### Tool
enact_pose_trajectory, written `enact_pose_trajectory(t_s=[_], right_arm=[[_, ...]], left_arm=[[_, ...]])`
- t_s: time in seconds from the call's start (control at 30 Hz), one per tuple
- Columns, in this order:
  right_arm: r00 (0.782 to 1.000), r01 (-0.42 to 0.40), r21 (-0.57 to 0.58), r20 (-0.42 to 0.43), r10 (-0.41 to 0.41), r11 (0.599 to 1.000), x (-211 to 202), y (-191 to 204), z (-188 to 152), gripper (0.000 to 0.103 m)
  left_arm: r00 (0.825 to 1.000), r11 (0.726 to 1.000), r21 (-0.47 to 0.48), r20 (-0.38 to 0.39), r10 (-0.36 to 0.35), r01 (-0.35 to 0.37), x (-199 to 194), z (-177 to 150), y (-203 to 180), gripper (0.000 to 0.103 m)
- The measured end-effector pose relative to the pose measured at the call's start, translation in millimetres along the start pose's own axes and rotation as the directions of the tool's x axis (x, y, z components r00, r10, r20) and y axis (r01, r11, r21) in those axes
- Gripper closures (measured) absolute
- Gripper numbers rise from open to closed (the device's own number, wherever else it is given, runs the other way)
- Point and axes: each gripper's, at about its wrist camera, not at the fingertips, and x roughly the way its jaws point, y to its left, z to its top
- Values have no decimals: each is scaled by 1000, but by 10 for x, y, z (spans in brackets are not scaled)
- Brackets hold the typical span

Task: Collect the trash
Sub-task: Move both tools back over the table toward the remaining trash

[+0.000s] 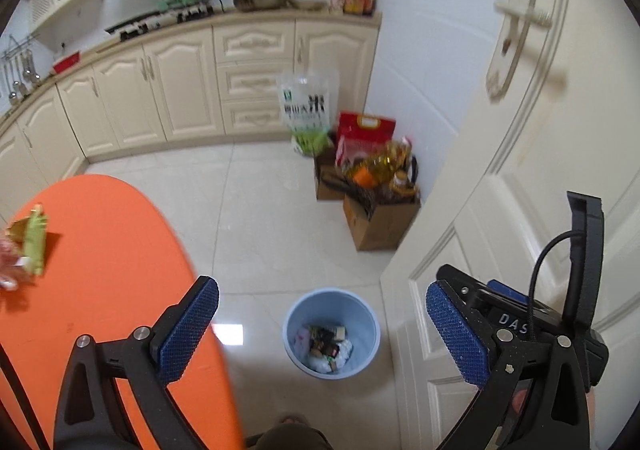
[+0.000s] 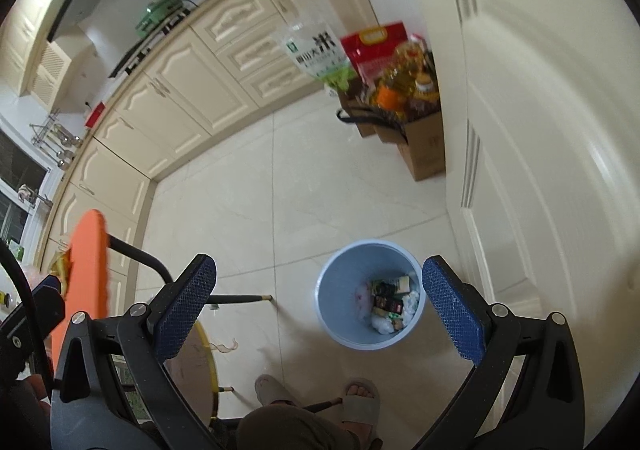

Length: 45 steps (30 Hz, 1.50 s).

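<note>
Left wrist view: both your grippers gape empty above the bin; fetch the table's 2 wrappers next.

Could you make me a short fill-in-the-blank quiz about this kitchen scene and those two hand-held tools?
1. The round bin standing on the tiled floor is coloured ____.
2. Both the left tool and the right tool have their jaws ____, with nothing between them.
3. Some wrappers lie on the ____ tabletop.
4. The bin already contains ____.

Missing words: blue; open; orange; trash
</note>
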Motion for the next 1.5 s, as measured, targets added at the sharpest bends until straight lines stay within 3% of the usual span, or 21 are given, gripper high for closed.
enact_pose_trajectory(t_s=[0.33, 0.67, 0.87, 1.03, 1.23, 1.43, 1.5], right_arm=[[990, -27, -125, 137, 44, 992, -931, 919, -171, 0], [962, -56, -340, 232, 141, 939, -1704, 2181, -557, 0], [951, -80, -462, 231, 206, 883, -1851, 2882, -890, 0], [944, -115, -538, 204, 261, 835, -1845, 3347, -1176, 0], [937, -153, -598, 166, 309, 787, -1806, 3733, -1504, 0], [937, -164, -647, 133, 322, 745, -1681, 3964, -1719, 0], [940, -167, -661, 117, 320, 731, -1604, 4024, -1770, 0]], left_arm=[[980, 997, -68, 190, 57, -45, -1387, -772, 616, 1], [923, 971, -199, 334, 193, -131, -2610, -1794, 1122, 1], [881, 940, -288, 376, 287, -183, -3224, -2450, 1399, 1], [843, 901, -366, 384, 376, -235, -3571, -2964, 1550, 1], [807, 858, -426, 375, 457, -287, -3755, -3387, 1439, 1], [799, 834, -461, 354, 486, -303, -3792, -3623, 1341, 1], [810, 827, -475, 332, 484, -299, -3740, -3593, 1388, 1]])
